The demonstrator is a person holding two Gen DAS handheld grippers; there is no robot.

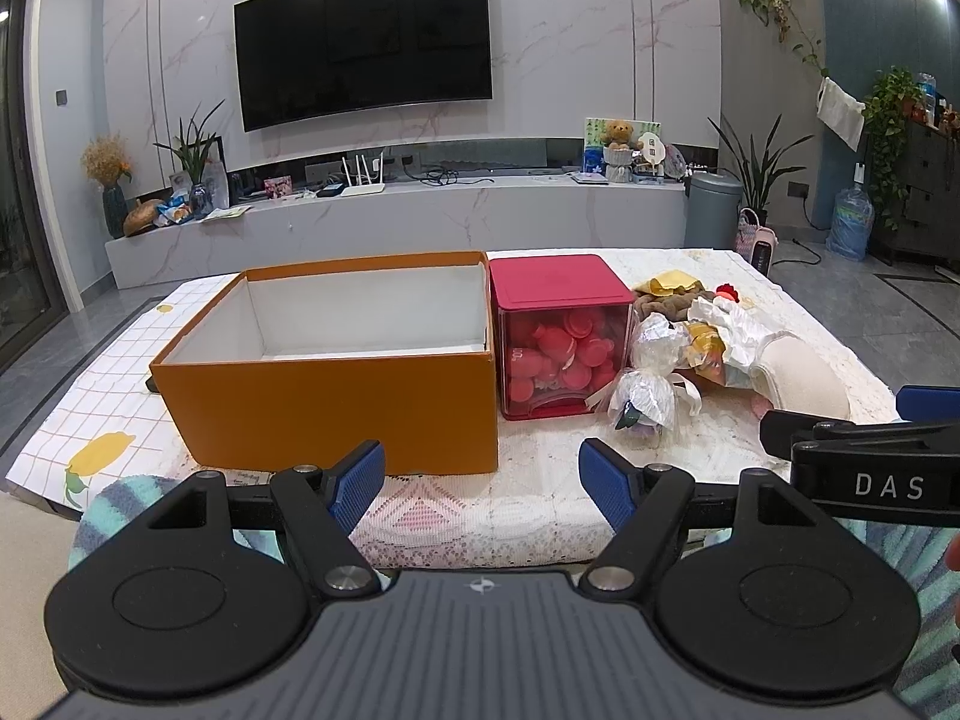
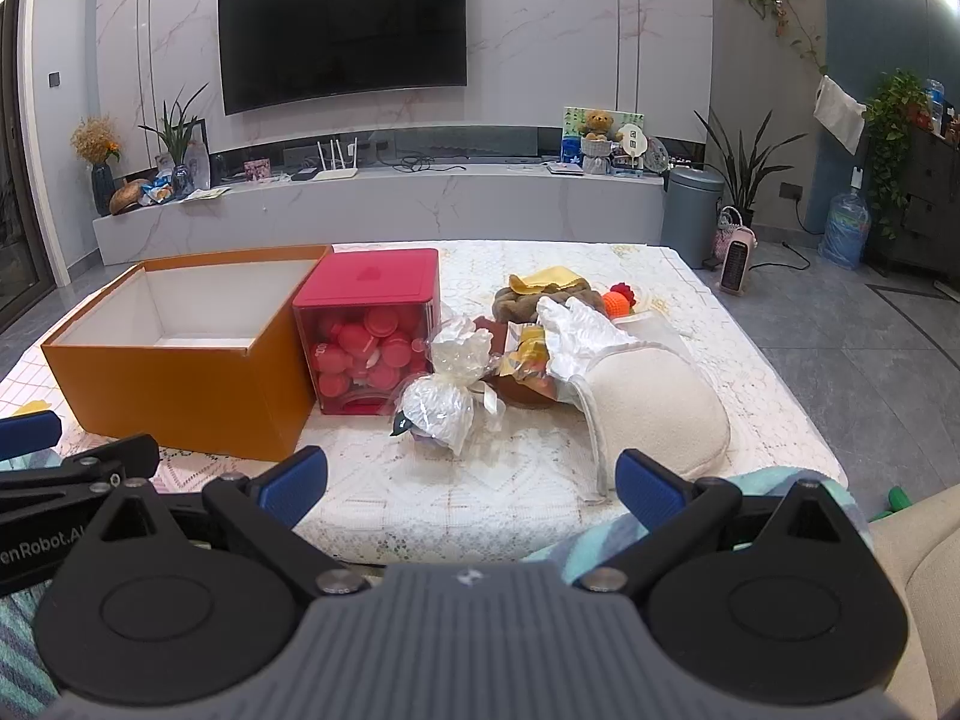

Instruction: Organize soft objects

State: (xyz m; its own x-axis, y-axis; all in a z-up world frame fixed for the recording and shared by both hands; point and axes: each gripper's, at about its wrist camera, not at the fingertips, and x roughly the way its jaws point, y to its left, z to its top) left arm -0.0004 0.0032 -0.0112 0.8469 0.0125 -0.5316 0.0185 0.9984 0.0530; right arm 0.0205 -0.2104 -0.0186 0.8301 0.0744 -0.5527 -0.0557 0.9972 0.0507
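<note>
An open orange box [image 1: 336,402] [image 2: 180,390] with a white, empty inside stands on the left of the low table. A pile of soft things lies to the right: a cream pad [image 1: 804,384] [image 2: 654,408], clear wrapped bundles [image 1: 645,396] [image 2: 444,402], a brown plush [image 2: 528,300], a yellow cloth [image 2: 552,277] and white crumpled wrapping [image 2: 576,324]. My left gripper [image 1: 481,483] is open and empty at the table's near edge, in front of the box. My right gripper [image 2: 471,483] is open and empty, near the pad and bundles.
A red-lidded clear cube [image 1: 561,336] [image 2: 369,336] full of red caps stands between the box and the pile. A lace cloth [image 2: 480,480] covers the table. A TV wall and cabinet are behind; a bin [image 2: 693,216] and heater [image 2: 738,264] stand at right.
</note>
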